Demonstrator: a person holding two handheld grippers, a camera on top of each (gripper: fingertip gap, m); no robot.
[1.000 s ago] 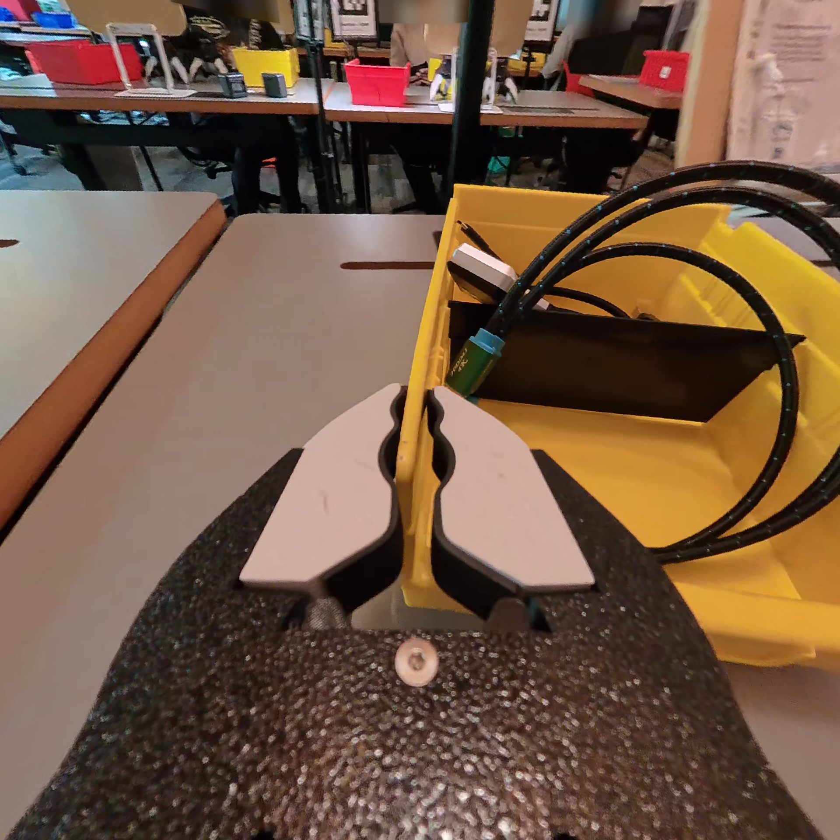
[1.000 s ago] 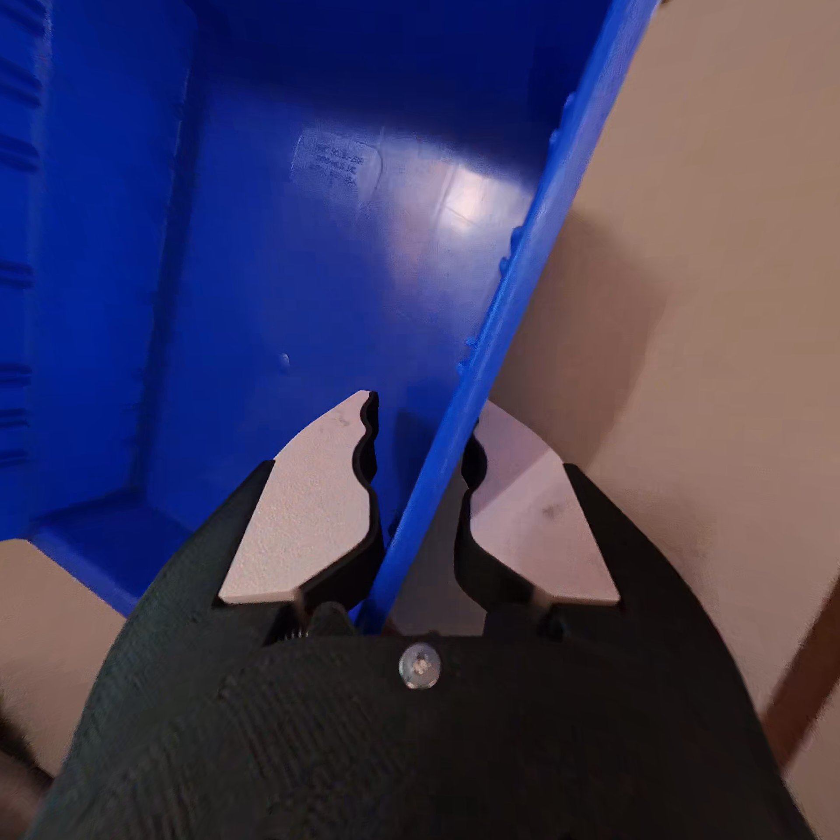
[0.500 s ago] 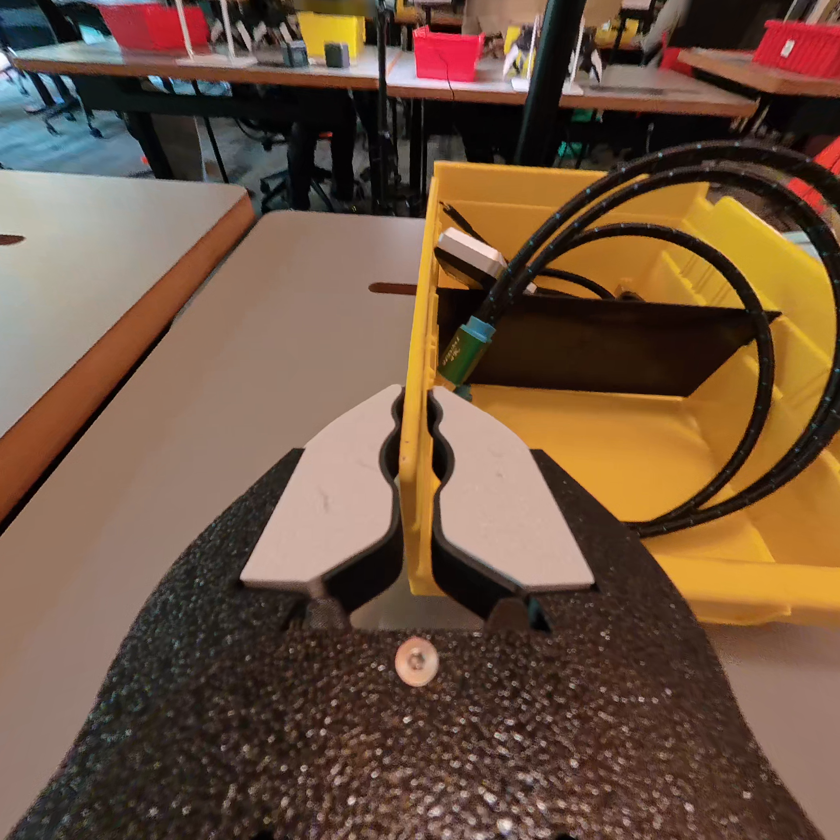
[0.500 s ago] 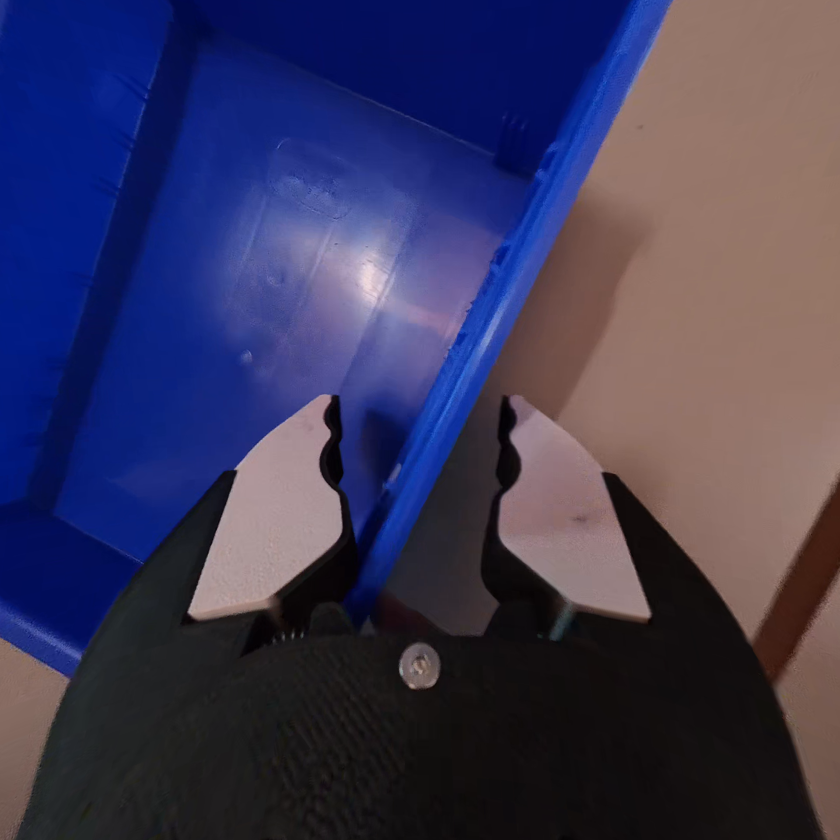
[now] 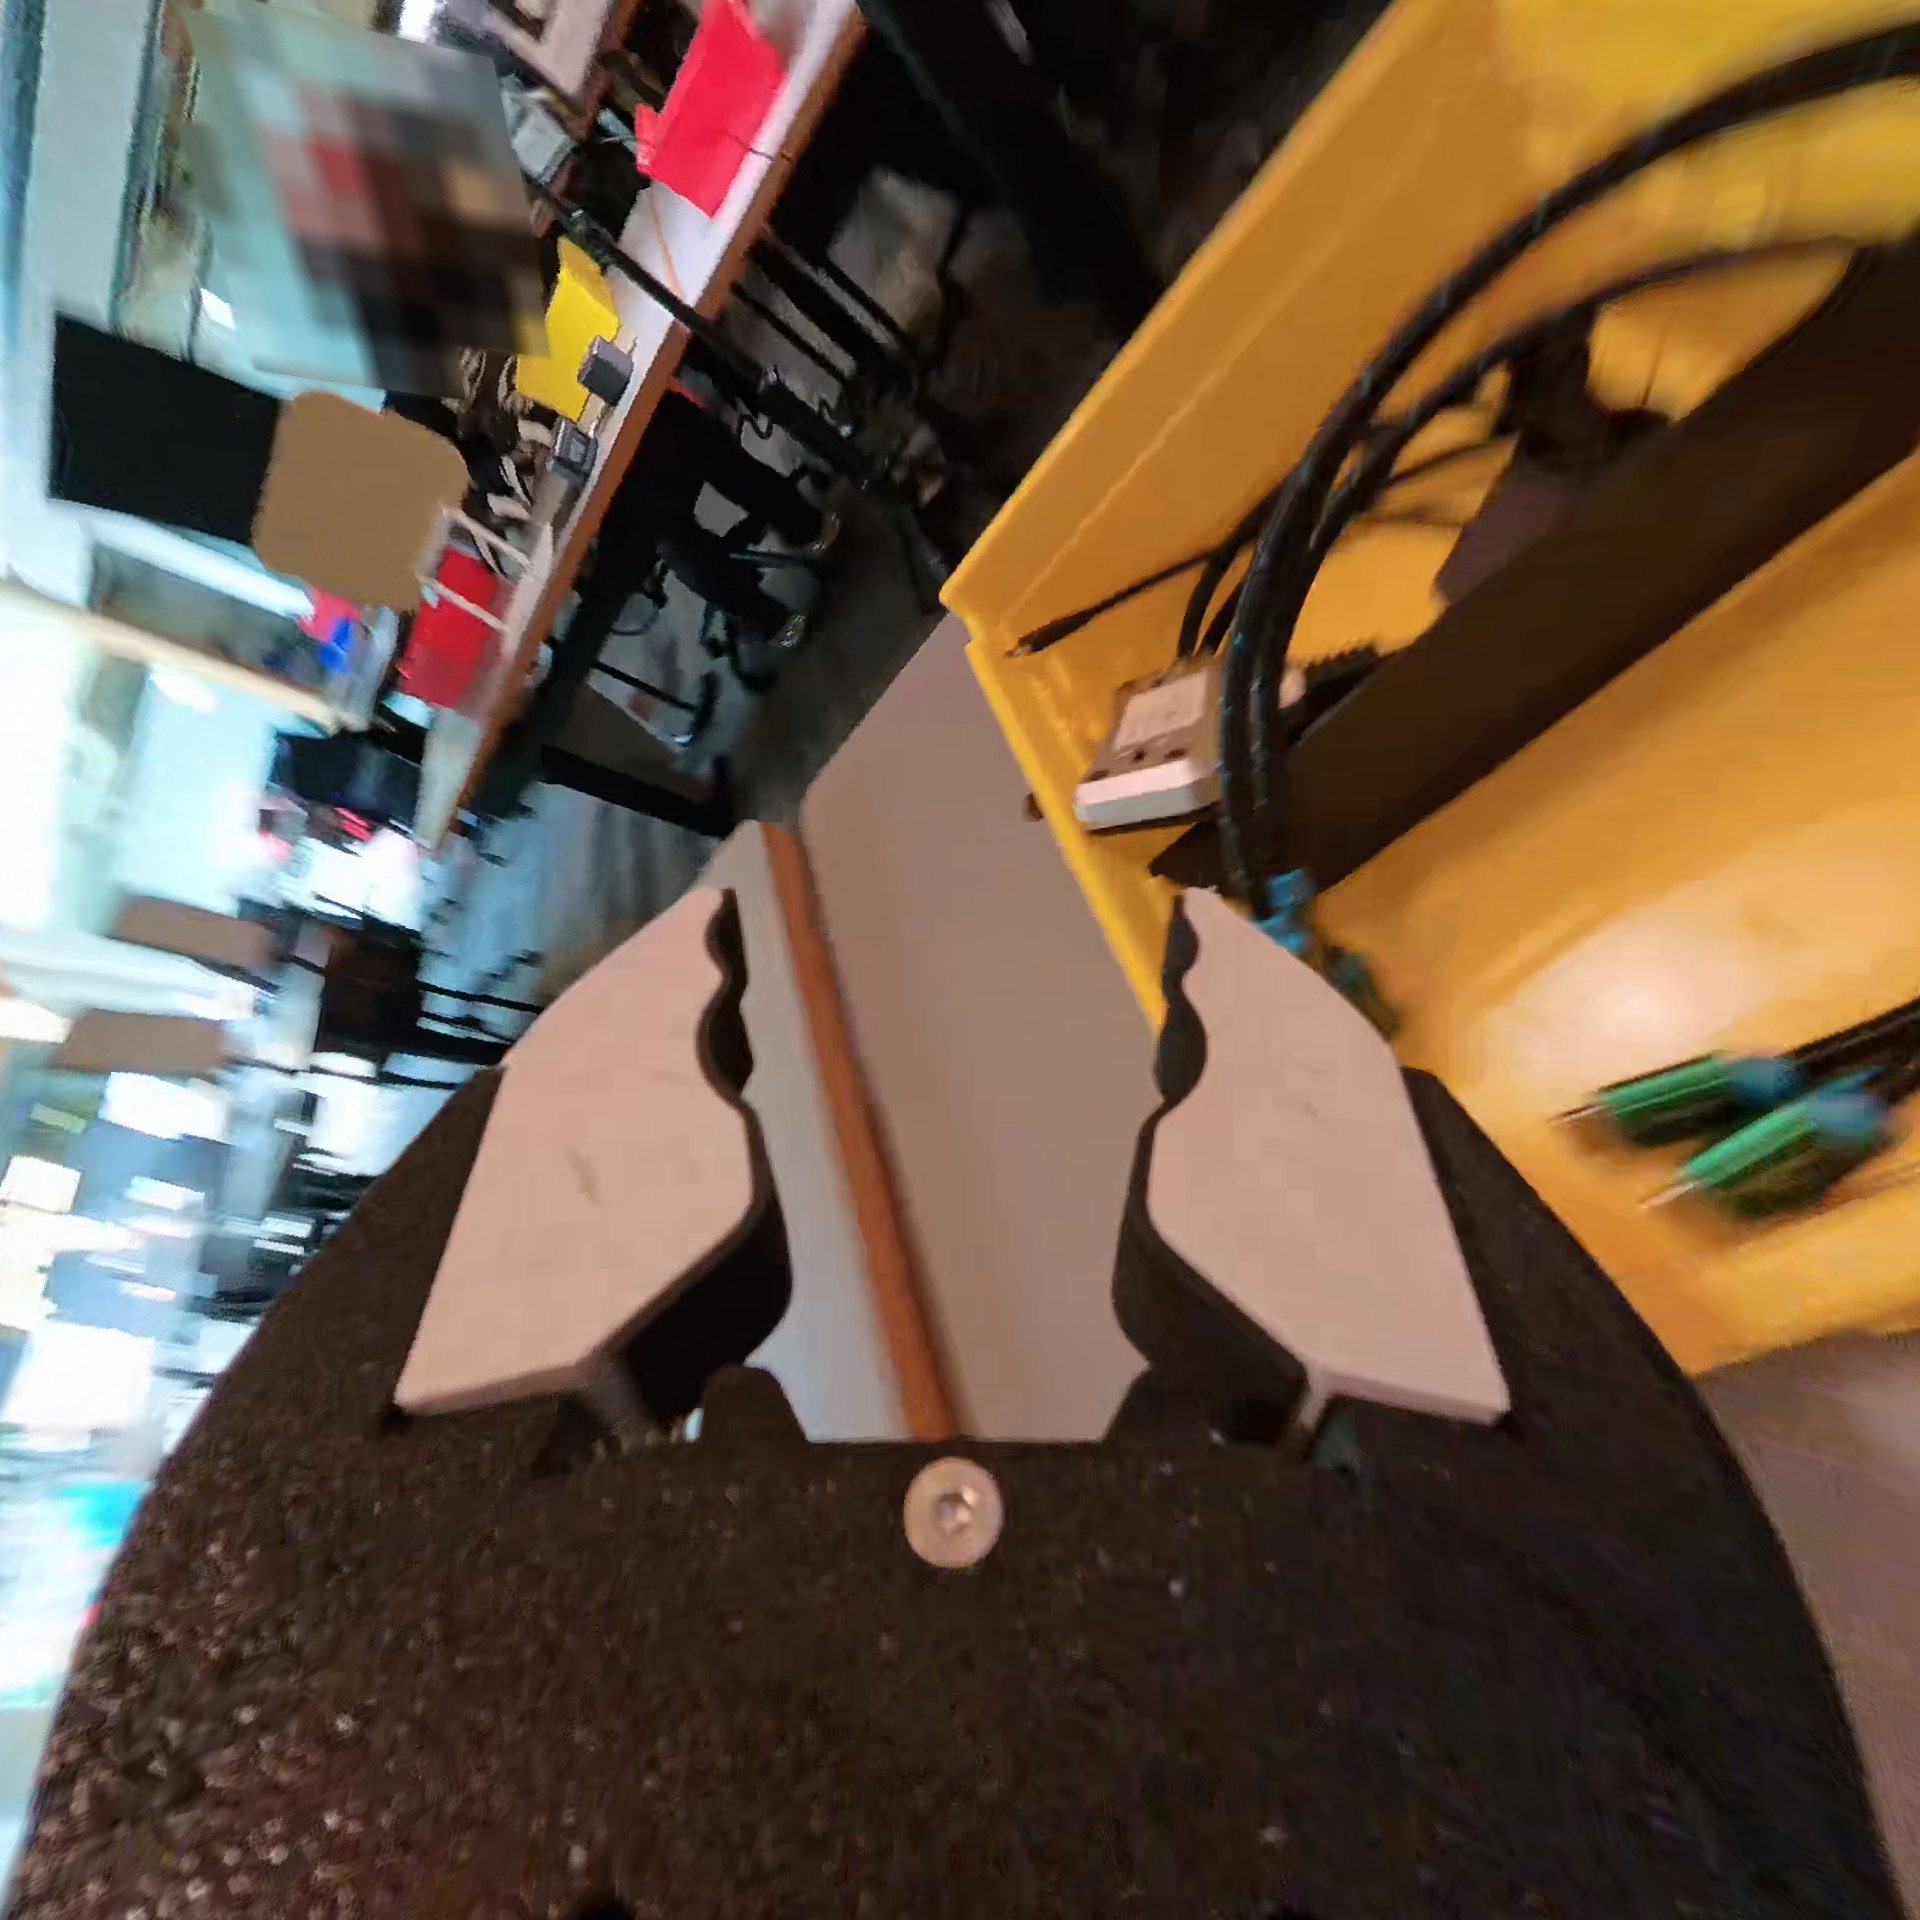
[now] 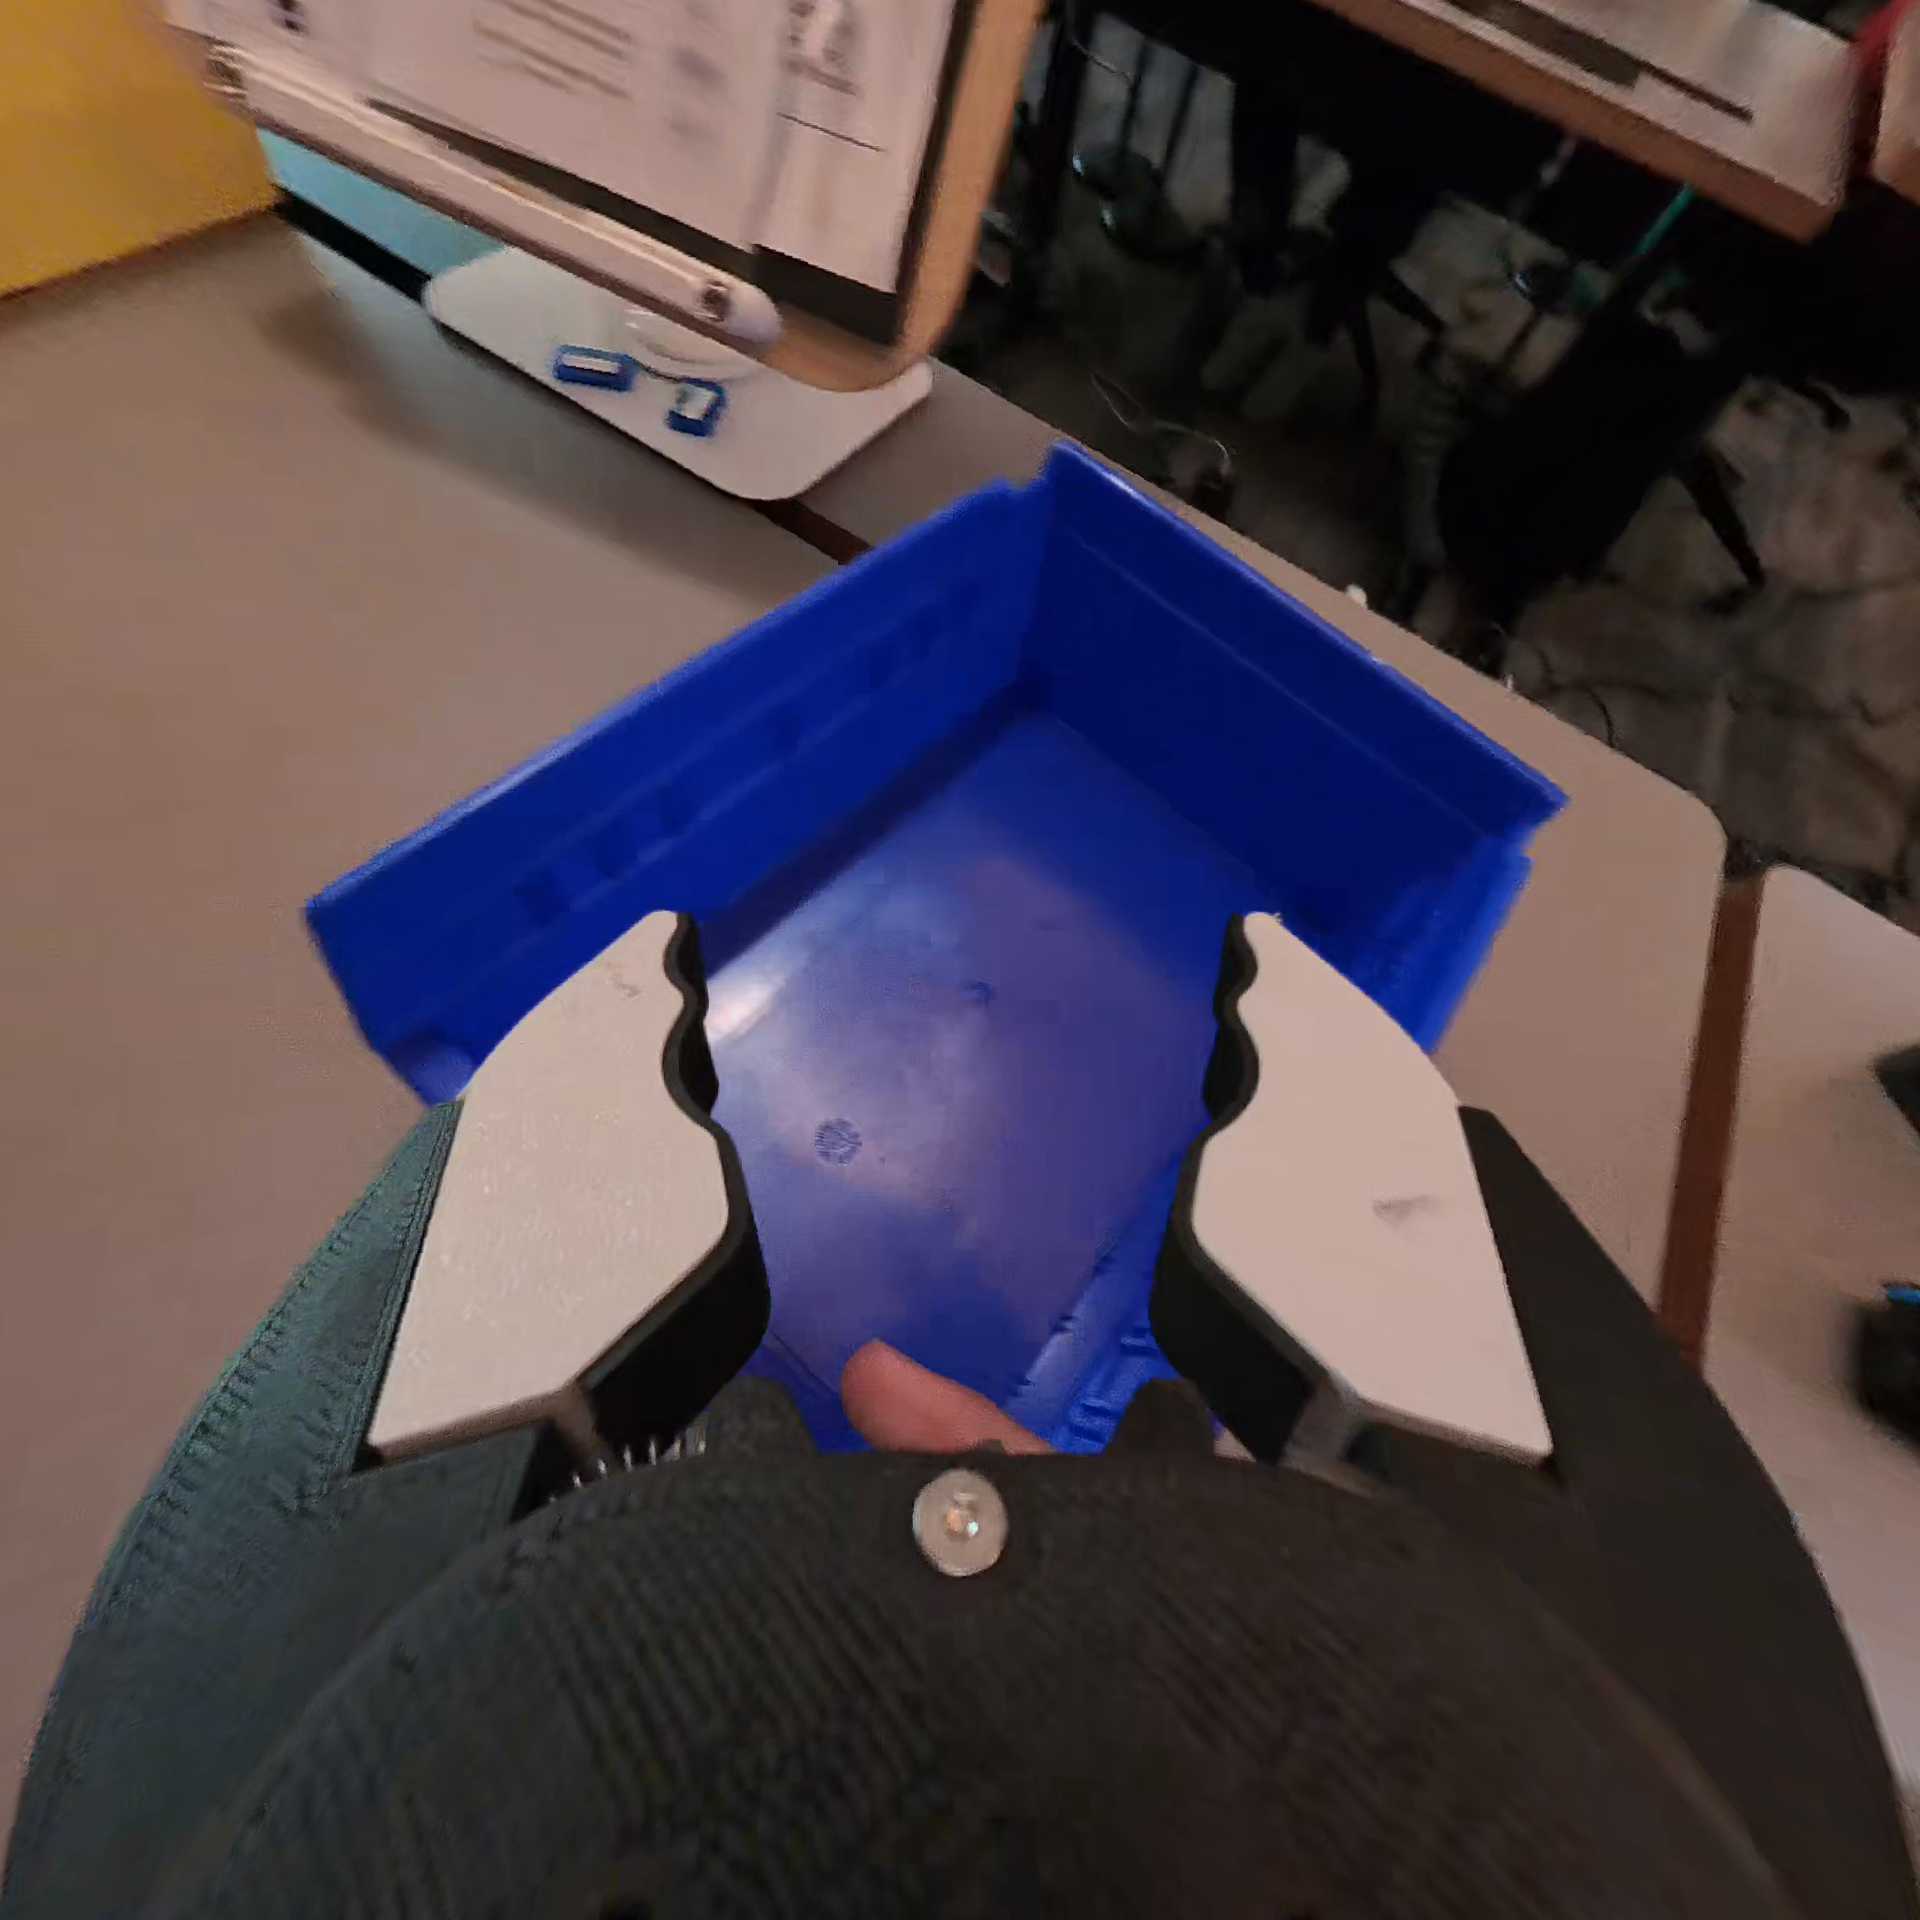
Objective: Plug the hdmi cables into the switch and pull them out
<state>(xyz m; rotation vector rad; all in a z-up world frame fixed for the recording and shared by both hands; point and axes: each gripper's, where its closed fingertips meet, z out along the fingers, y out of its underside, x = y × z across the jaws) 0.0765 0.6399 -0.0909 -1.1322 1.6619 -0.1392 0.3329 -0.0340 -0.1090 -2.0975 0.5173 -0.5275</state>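
Note:
In the left wrist view a yellow bin [image 5: 1621, 914] lies to the right, the view tilted. It holds a white and grey HDMI switch [image 5: 1148, 748], braided black HDMI cables [image 5: 1262, 582] and green plugs [image 5: 1756, 1132], with a black divider [image 5: 1621, 582] across it. My left gripper [image 5: 951, 914] is open and empty, just left of the bin's wall. In the right wrist view my right gripper [image 6: 954, 940] is open and empty above an empty blue bin [image 6: 935, 852]. A fingertip [image 6: 914, 1403] shows between the jaws' bases.
The grey table [image 6: 260, 644] carries a white stand with a paper board [image 6: 665, 343] behind the blue bin. A wood-edged neighbouring table [image 5: 862, 1132] lies left of the yellow bin. Other tables with red and yellow bins [image 5: 717, 114] stand far behind.
My left gripper let go of the yellow bin's wall, opened wide and rolled sideways. My right gripper let go of the blue bin's wall, opened wider and pulled back above the bin.

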